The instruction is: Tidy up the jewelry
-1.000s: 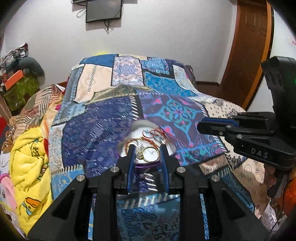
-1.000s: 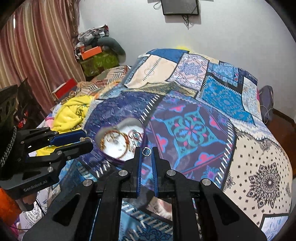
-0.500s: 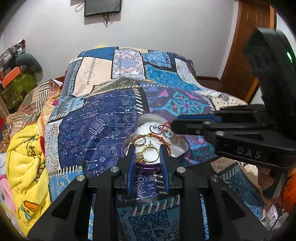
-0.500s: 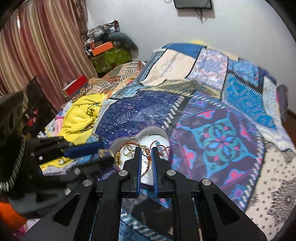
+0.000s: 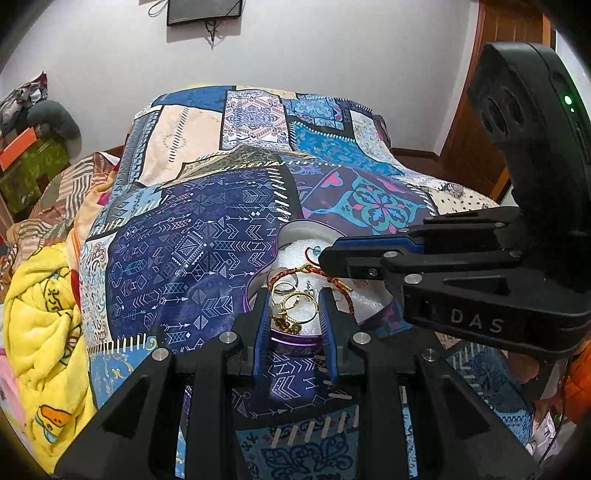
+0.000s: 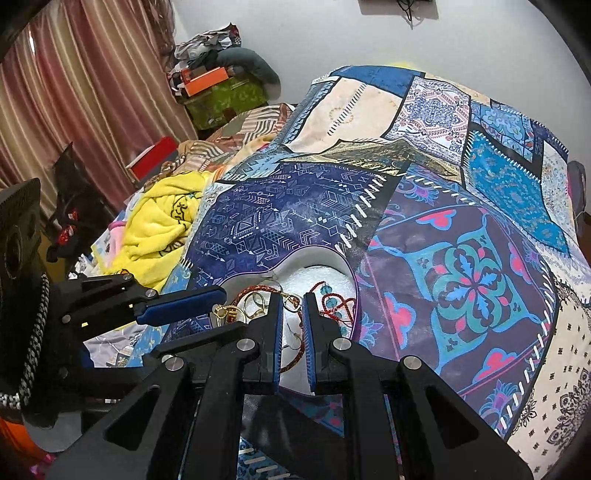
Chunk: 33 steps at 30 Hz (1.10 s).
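A round purple tin [image 5: 295,338] lies on the patchwork bedspread [image 5: 192,251] of the bed, and it holds the jewelry on a white padding. Inside the tin there are a gold bangle [image 5: 300,308], some smaller gold rings [image 5: 282,288], a red braided cord bracelet [image 5: 295,274] and a red cord with blue beads [image 6: 330,297].

The left gripper [image 5: 293,302] hangs over the near edge of the tin. Its blue-padded fingers [image 5: 263,325] are spread, and the gold bangle shows in the gap between them. I cannot tell if the pads touch the bangle. In the right wrist view this gripper comes from the left side, and a gold ring [image 6: 221,314] sits just beside its tip.

The right gripper [image 6: 293,306] is above the tin too, over the right part of the jewelry. Its fingers [image 6: 277,332] have only a narrow gap between them and they pinch nothing. In the left wrist view it reaches in from the right, with its tip [image 5: 332,254] over the red braided cord bracelet.

A yellow blanket [image 5: 40,325] lies crumpled at the left side of the bed. A dark screen [image 5: 204,11] hangs on the white wall behind, and a wooden door [image 5: 484,92] stands at the right.
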{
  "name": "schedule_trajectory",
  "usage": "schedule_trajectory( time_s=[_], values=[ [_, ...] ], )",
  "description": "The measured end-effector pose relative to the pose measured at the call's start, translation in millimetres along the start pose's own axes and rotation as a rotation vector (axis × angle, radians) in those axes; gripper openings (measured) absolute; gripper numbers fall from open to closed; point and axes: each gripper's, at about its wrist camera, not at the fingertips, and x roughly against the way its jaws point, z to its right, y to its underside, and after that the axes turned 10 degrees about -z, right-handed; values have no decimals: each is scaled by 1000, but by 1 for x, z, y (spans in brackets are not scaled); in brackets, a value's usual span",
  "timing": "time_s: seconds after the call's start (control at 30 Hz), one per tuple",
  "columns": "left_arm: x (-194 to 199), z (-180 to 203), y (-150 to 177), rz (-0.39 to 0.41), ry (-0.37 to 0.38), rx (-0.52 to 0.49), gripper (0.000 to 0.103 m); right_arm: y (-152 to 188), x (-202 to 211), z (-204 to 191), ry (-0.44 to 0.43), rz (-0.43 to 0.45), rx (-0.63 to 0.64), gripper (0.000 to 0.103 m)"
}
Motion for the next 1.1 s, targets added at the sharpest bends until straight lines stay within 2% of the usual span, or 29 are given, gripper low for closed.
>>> schedule_trajectory(
  time_s=[0.43,0.67,0.87,1.1],
  values=[
    [5,0,1,11,-8,11,30,0,13,1,21,17,-3,12],
    [27,-1,1,45,-24,42,30,5,34,-3,41,49,-2,13],
    [75,4,-5,144,-45,74,30,8,77,-13,65,138,-8,13],
    [164,32,-8,368,-89,65,31,20,164,-41,143,368,-13,13]
  ],
)
